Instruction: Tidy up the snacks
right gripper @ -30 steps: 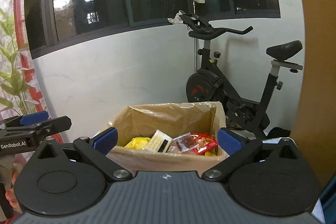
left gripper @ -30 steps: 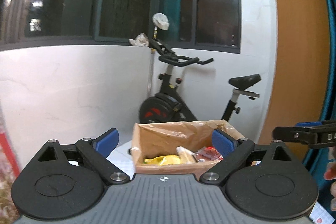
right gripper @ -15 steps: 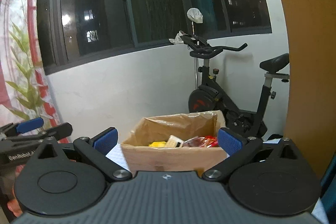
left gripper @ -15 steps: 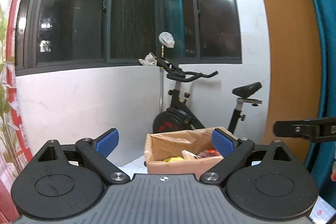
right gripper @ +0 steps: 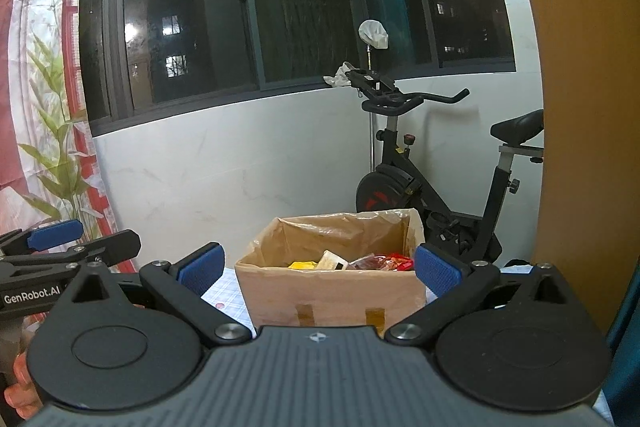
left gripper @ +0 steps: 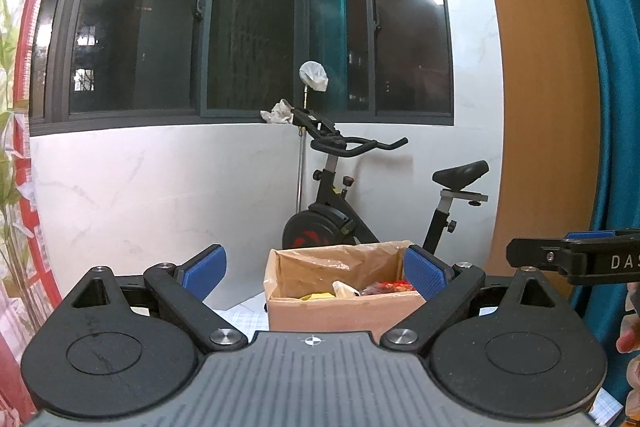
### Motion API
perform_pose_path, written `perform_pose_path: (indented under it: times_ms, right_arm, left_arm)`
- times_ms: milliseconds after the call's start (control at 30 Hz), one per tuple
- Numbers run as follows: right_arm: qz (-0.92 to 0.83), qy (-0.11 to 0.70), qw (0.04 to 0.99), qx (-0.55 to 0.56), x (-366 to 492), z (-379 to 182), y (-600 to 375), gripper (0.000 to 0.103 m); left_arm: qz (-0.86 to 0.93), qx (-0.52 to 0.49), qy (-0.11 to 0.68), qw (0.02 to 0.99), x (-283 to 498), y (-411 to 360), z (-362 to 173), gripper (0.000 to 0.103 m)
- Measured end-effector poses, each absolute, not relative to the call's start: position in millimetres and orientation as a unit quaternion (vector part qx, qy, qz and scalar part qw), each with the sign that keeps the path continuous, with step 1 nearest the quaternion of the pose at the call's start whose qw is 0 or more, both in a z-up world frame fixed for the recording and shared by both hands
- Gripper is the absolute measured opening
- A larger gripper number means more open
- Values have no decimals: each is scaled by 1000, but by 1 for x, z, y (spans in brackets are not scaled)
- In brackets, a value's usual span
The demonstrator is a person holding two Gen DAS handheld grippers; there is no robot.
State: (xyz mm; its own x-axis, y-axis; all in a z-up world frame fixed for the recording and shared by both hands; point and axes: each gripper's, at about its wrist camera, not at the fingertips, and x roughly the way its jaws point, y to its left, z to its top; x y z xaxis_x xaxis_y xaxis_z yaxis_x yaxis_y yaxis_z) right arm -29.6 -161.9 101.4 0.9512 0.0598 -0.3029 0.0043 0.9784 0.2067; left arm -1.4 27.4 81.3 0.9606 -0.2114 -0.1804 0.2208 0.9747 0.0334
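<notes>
A cardboard box [left gripper: 344, 311] lined with brown plastic stands on a checked tablecloth ahead. It holds snack packs: a yellow one [right gripper: 302, 264], a white one [right gripper: 332, 261] and red ones [right gripper: 394, 262]. My left gripper [left gripper: 314, 273] is open and empty, short of the box. My right gripper [right gripper: 318, 269] is open and empty, also short of the box [right gripper: 332, 299]. Each gripper shows at the edge of the other's view.
A black exercise bike [left gripper: 360, 195] stands behind the box by the white wall and dark windows. A wooden panel [left gripper: 536, 87] and a teal curtain [left gripper: 600, 67] are on the right. A red patterned curtain [right gripper: 36, 107] hangs on the left.
Both grippers have pulled back and up from the box, which now looks smaller and lower in both views. Both stay open and empty.
</notes>
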Motion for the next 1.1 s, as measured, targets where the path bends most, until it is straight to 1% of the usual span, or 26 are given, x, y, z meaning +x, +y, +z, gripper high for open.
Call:
perform_pose_path:
  times_ms: [1100]
  right_arm:
    - [-8, 152, 985, 79, -37, 103, -161, 103]
  left_arm:
    - [-93, -5, 100, 991, -11, 28, 80, 97]
